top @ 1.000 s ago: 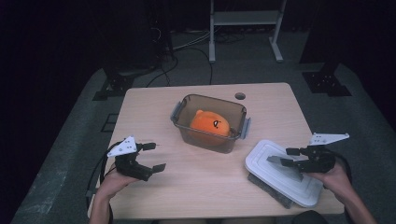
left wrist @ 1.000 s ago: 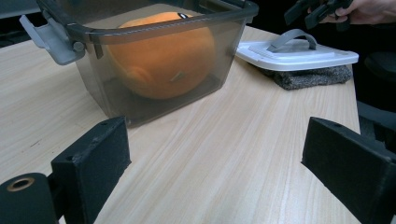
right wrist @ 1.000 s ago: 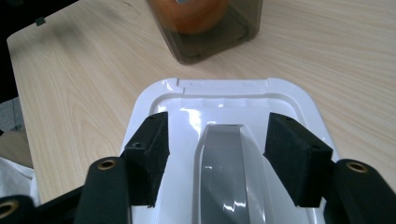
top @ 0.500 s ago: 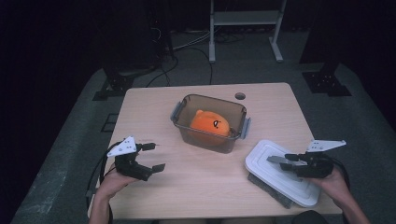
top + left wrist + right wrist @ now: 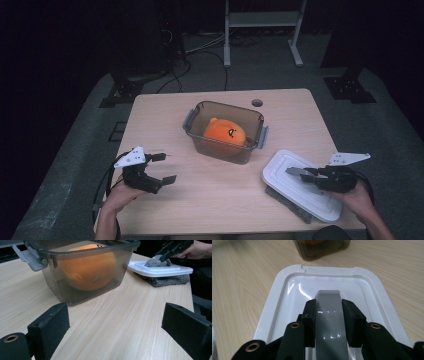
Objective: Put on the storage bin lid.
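A clear grey container (image 5: 241, 151) (image 5: 62, 277) stands mid-table with an orange plush toy (image 5: 225, 134) (image 5: 87, 267) inside. To its right a white lid (image 5: 312, 205) (image 5: 287, 302) (image 5: 162, 268) lies flat on a grey pad (image 5: 285, 197) (image 5: 167, 280). My right gripper (image 5: 307, 175) (image 5: 328, 307) (image 5: 165, 255) sits over the lid. Its jaws have just been closing and now press both sides of the lid's grey handle (image 5: 328, 315). My left gripper (image 5: 167, 167) (image 5: 116, 325) rests open near the table's front left, pointing at the container with nothing between its fingers.
A small round hole (image 5: 257, 103) marks the table's far side behind the container. Bare wood lies between my two hands. Beyond the table stand a metal frame (image 5: 262, 20) and loose cables on the dark floor.
The right gripper's jaws have narrowed from a wide spread to a grip on the lid's grey handle. The left gripper, container and lid have stayed in place.
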`<state>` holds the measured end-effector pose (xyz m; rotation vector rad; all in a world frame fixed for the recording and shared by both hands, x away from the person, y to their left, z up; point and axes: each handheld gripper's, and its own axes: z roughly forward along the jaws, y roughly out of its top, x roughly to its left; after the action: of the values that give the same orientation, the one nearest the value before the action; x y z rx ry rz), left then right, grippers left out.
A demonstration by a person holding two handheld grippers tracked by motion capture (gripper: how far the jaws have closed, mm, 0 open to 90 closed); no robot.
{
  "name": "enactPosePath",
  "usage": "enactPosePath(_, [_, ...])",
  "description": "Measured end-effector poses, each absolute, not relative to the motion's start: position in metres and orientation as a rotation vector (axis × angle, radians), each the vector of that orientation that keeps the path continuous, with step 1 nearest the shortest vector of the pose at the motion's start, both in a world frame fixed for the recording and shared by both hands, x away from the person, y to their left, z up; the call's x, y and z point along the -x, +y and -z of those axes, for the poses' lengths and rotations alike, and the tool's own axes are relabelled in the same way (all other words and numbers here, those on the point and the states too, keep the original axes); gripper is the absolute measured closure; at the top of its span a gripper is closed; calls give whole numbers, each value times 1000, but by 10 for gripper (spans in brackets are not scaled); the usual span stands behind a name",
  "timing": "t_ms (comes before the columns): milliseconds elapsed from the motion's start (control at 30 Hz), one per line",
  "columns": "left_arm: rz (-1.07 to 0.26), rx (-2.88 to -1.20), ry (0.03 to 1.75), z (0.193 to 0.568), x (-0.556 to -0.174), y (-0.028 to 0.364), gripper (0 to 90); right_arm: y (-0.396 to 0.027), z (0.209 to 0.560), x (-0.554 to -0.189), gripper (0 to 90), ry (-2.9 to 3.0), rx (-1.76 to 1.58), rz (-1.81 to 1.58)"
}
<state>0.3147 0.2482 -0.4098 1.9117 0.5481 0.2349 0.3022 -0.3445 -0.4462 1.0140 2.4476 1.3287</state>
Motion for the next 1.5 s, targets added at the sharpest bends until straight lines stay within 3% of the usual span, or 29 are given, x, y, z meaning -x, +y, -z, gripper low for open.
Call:
enactPosePath(733, [-234, -1904, 547, 409, -315, 249, 70, -343, 410, -297, 657, 2445, -946, -1392])
enactPosePath(1500, [-227, -1903, 546, 411, -315, 249, 70, -328, 311, -291, 658, 2431, -790, -1470])
